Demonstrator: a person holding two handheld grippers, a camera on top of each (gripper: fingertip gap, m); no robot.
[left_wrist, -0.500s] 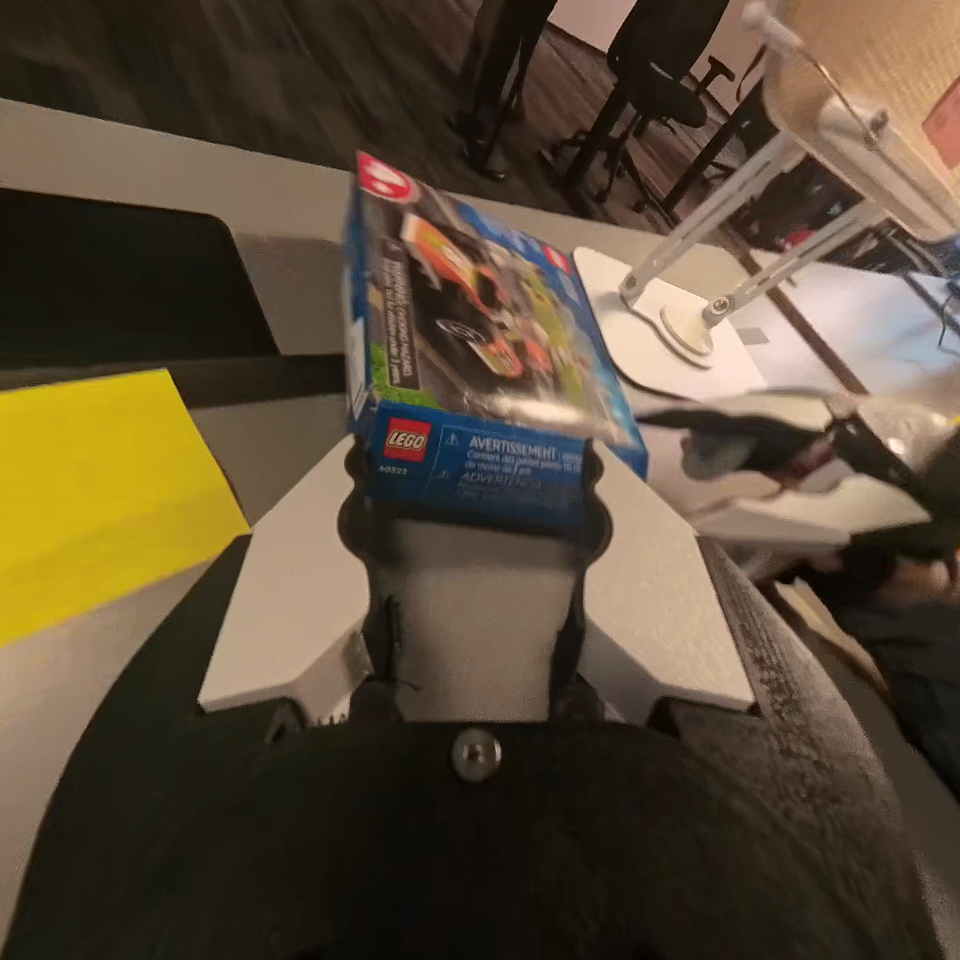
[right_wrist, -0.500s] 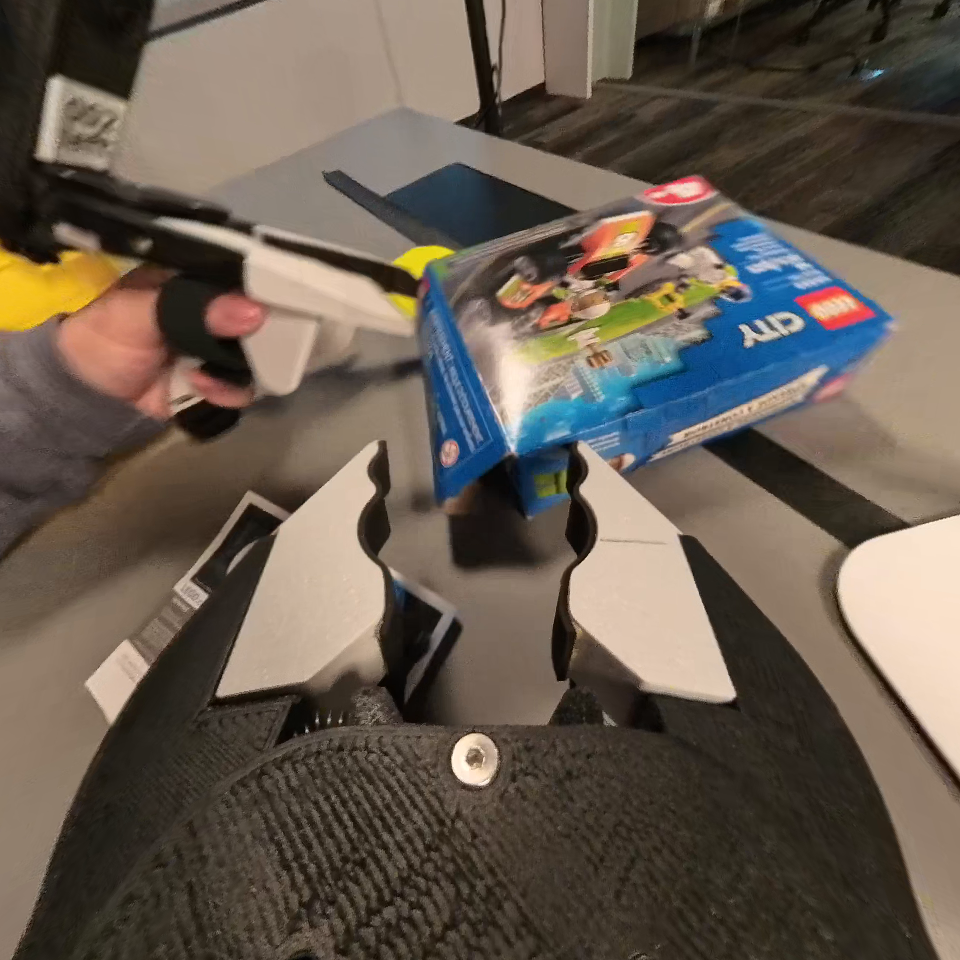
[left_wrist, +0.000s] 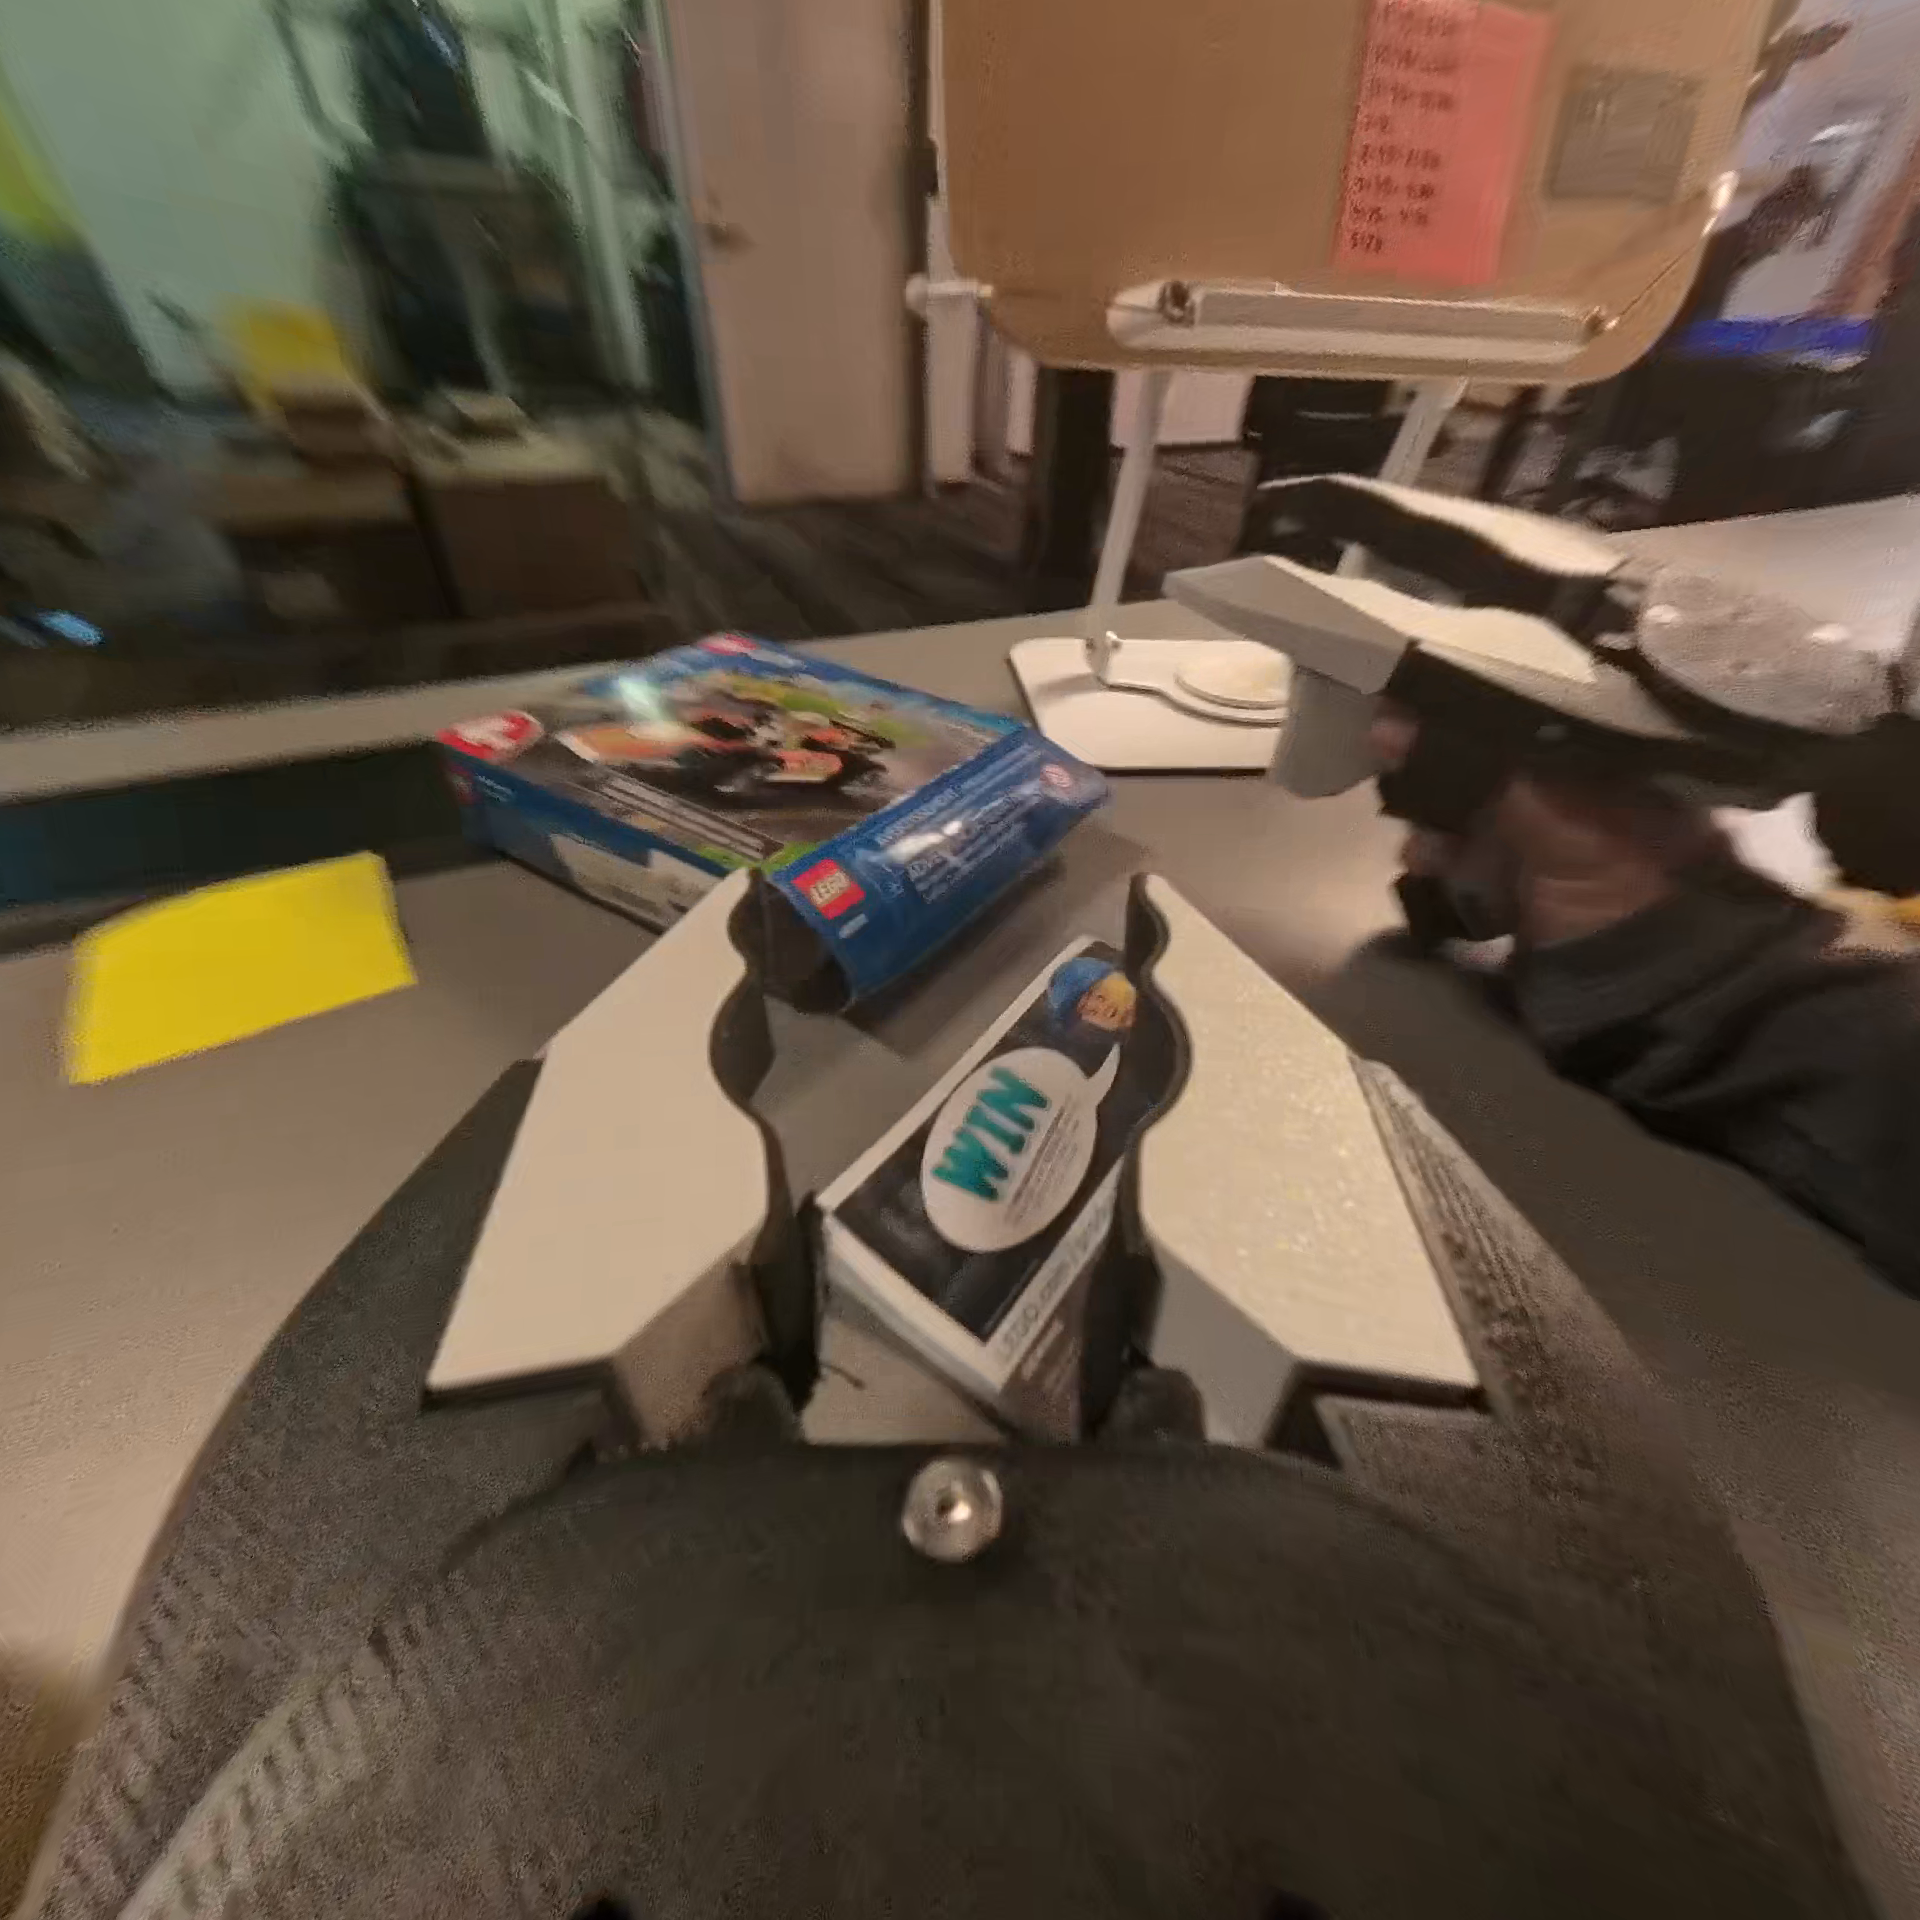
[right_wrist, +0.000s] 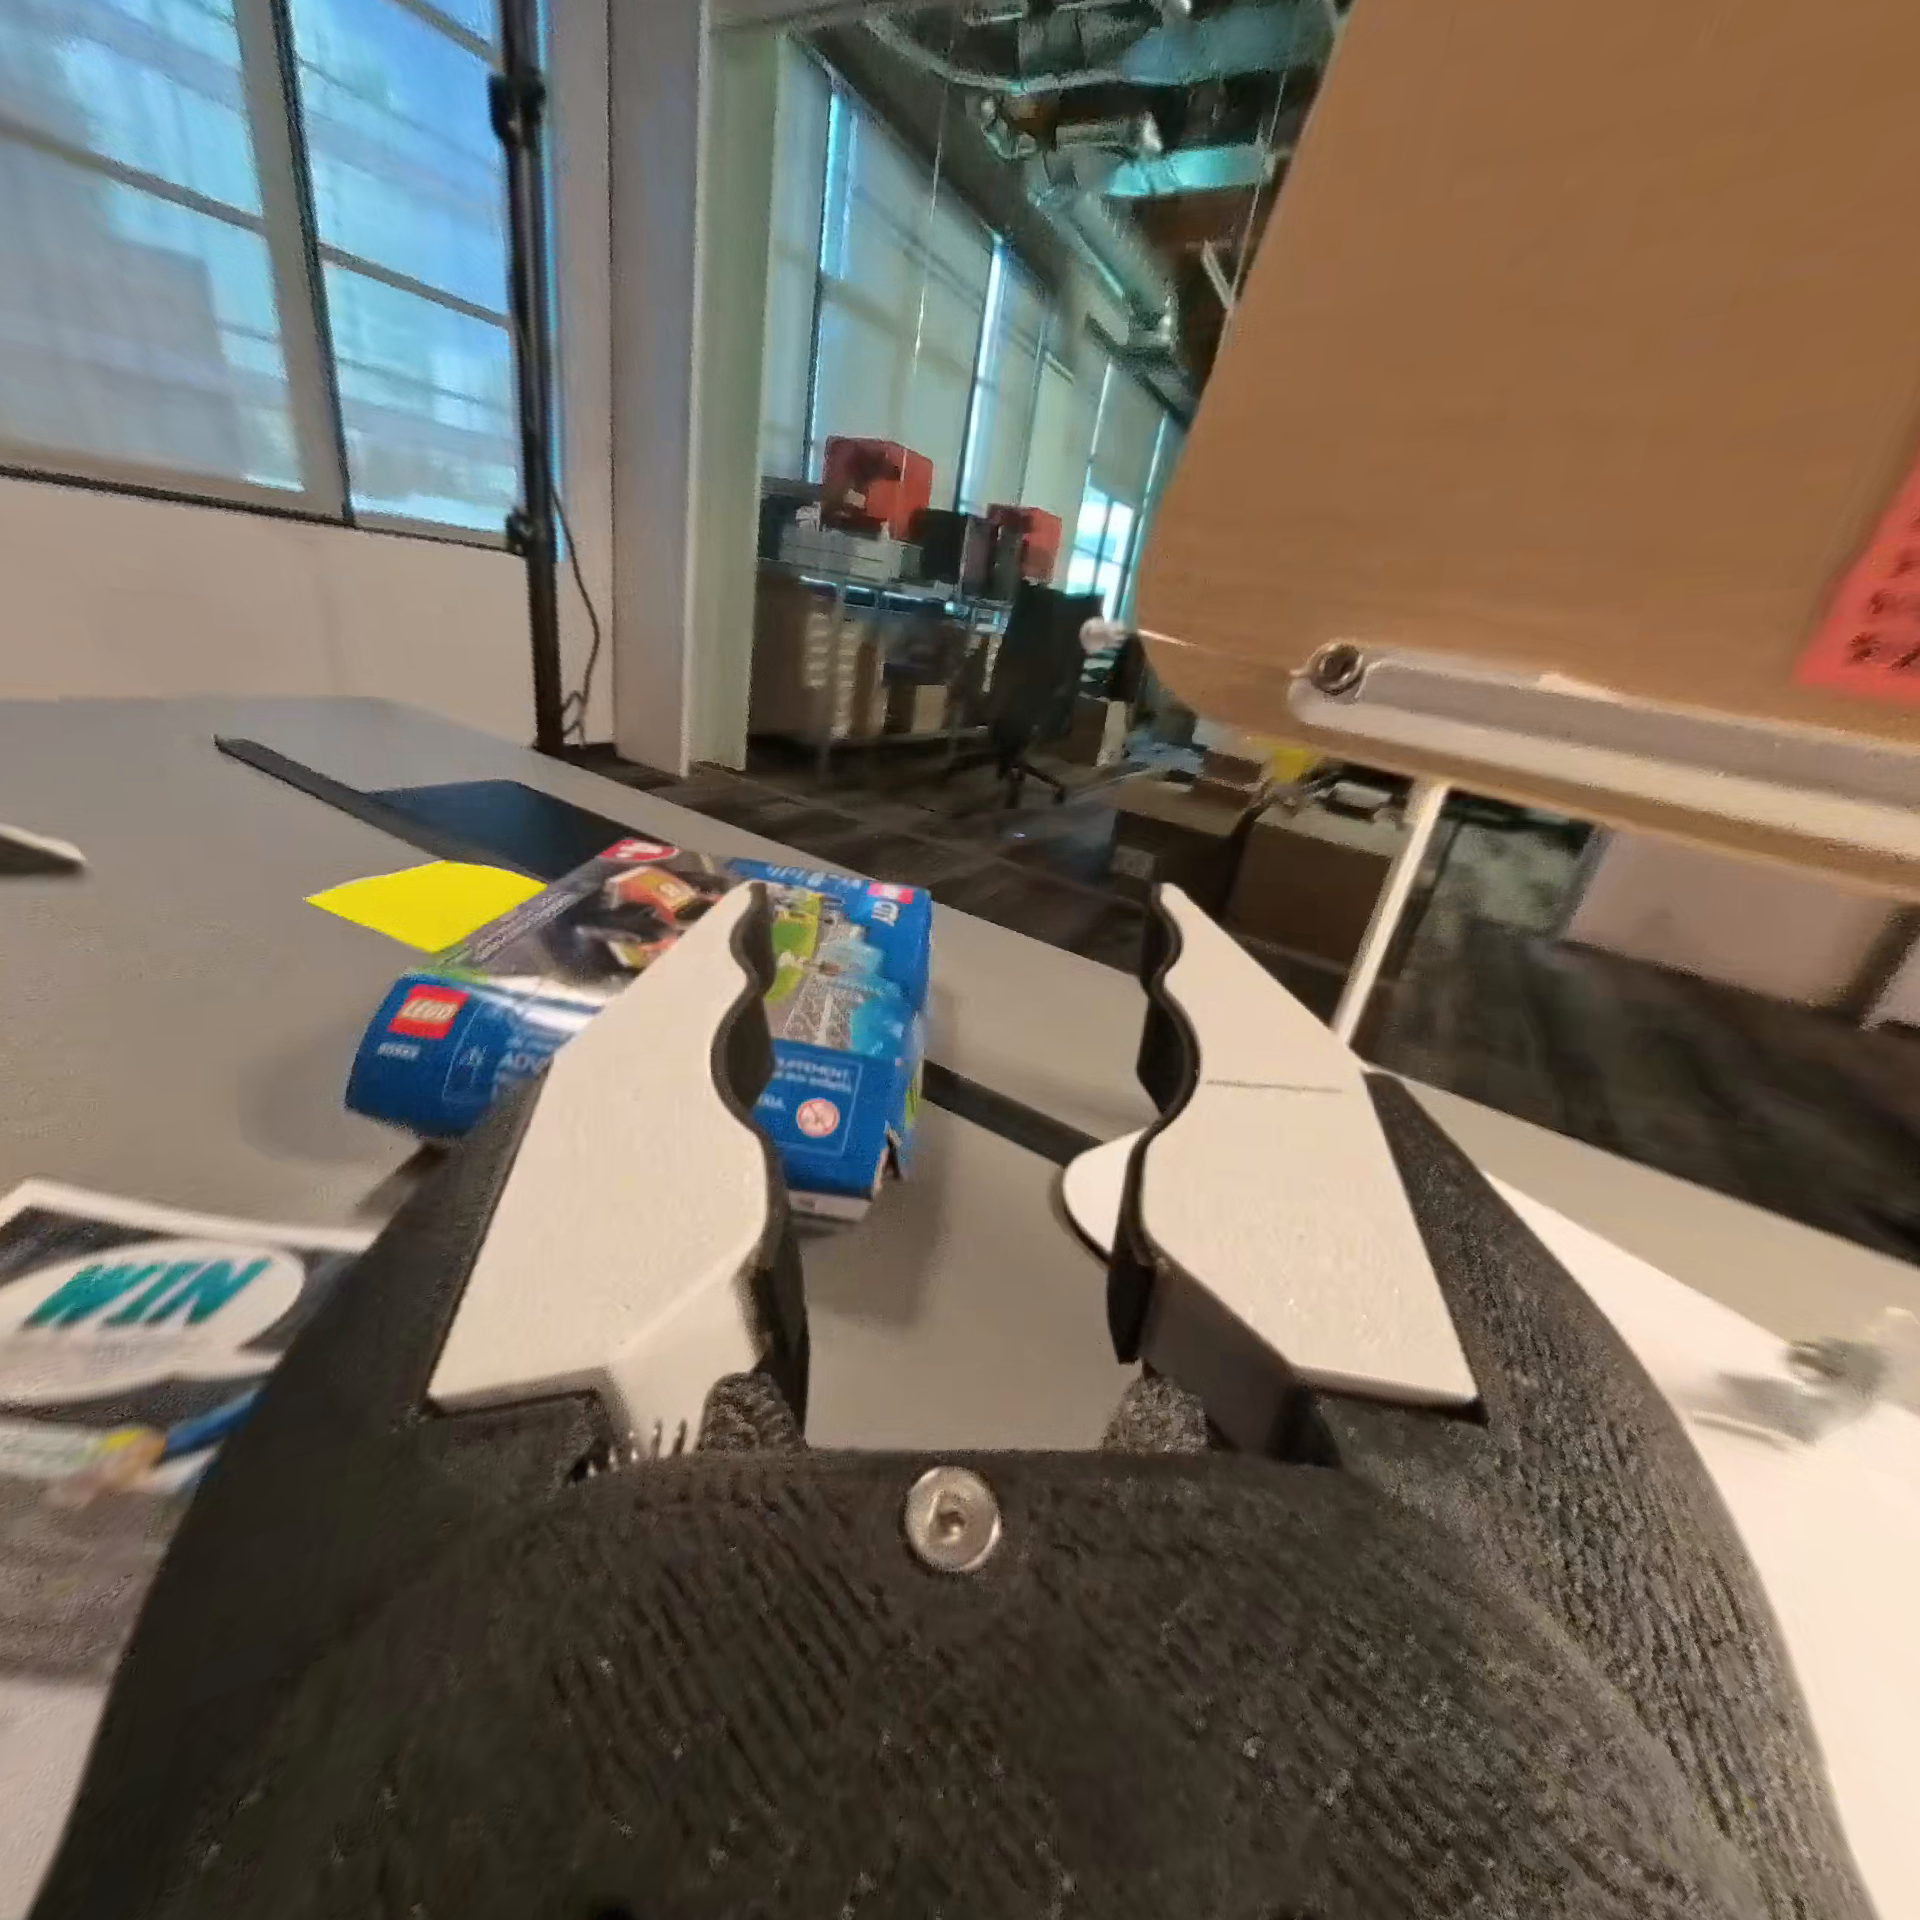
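A blue toy brick box lies flat on the grey table, and its near end looks bent open. My left gripper is open just short of that end, with nothing in its grasp. A printed booklet lies on the table beneath and between its fingers. My right gripper is open and empty. The box lies partly behind its left finger. In the left wrist view a hand holds the right gripper above the table at the right.
A yellow paper note lies left of the box. A white stand base sits behind it and carries a wooden board overhead. The booklet also shows at lower left in the right wrist view. The table's far edge is close behind.
Half a second ago the box was in the air between my left gripper's fingers. Now it lies on the table, out of the grasp, and both grippers have drawn back and tilted up.
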